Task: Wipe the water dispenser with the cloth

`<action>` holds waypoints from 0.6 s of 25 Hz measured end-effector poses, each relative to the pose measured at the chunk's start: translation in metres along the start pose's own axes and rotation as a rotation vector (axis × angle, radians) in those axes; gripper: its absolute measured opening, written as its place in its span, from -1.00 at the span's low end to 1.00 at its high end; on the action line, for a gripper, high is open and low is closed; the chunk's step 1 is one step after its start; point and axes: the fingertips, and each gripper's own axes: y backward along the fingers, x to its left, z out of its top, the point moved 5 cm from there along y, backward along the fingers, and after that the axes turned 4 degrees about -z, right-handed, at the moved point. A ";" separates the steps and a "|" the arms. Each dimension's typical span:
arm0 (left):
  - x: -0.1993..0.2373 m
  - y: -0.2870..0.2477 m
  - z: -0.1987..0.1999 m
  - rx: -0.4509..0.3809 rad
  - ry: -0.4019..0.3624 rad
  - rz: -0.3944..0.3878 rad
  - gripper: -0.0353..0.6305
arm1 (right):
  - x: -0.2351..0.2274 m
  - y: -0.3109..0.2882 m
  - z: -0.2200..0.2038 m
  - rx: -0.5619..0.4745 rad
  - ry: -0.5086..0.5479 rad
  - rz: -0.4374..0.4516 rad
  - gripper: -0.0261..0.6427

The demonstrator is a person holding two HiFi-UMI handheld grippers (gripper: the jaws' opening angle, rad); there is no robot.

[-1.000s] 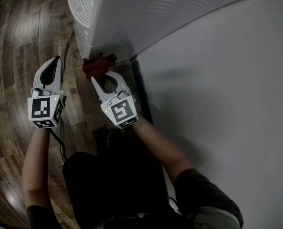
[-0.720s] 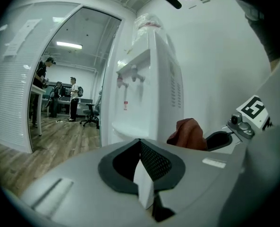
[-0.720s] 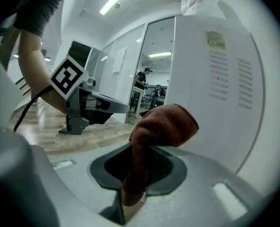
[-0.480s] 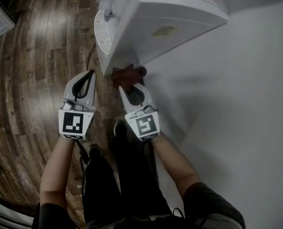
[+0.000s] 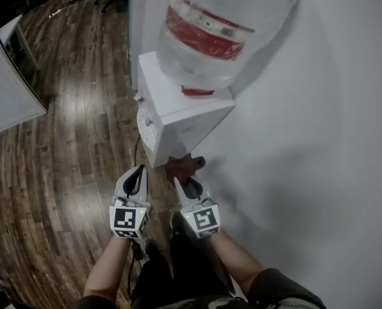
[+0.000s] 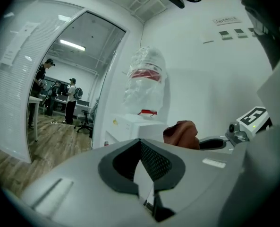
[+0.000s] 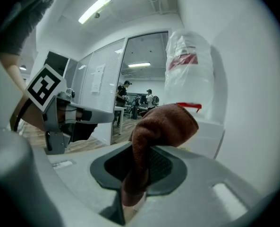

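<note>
Below, wood floor (image 5: 68, 172), white wall (image 5: 319, 140), water dispenser (image 5: 178, 124).

A: Where is free room here?
B: On the left side. The wooden floor (image 5: 68, 159) is open between the water dispenser (image 5: 178, 118) and the white partition (image 5: 10, 102).
A: And on the right?
B: The wall (image 5: 306, 140) closes it fully. The dispenser stands ahead, close along this wall, with the bottle (image 5: 223, 24) on top; if a gap remains between them I cannot see well. The cloth (image 5: 185, 166) is just at its lower corner.
</note>
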 end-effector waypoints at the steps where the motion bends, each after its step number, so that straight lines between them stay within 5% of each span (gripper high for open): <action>1: -0.001 0.005 0.012 0.000 0.004 0.004 -0.83 | -0.002 0.003 0.014 -0.010 0.001 -0.012 -0.74; 6: -0.026 0.037 0.042 0.024 0.005 -0.059 -0.83 | -0.005 0.024 0.060 -0.032 -0.037 -0.032 -0.74; 15: -0.047 0.067 0.043 0.065 0.049 -0.107 -0.83 | 0.004 0.088 0.070 0.029 -0.052 -0.027 -0.74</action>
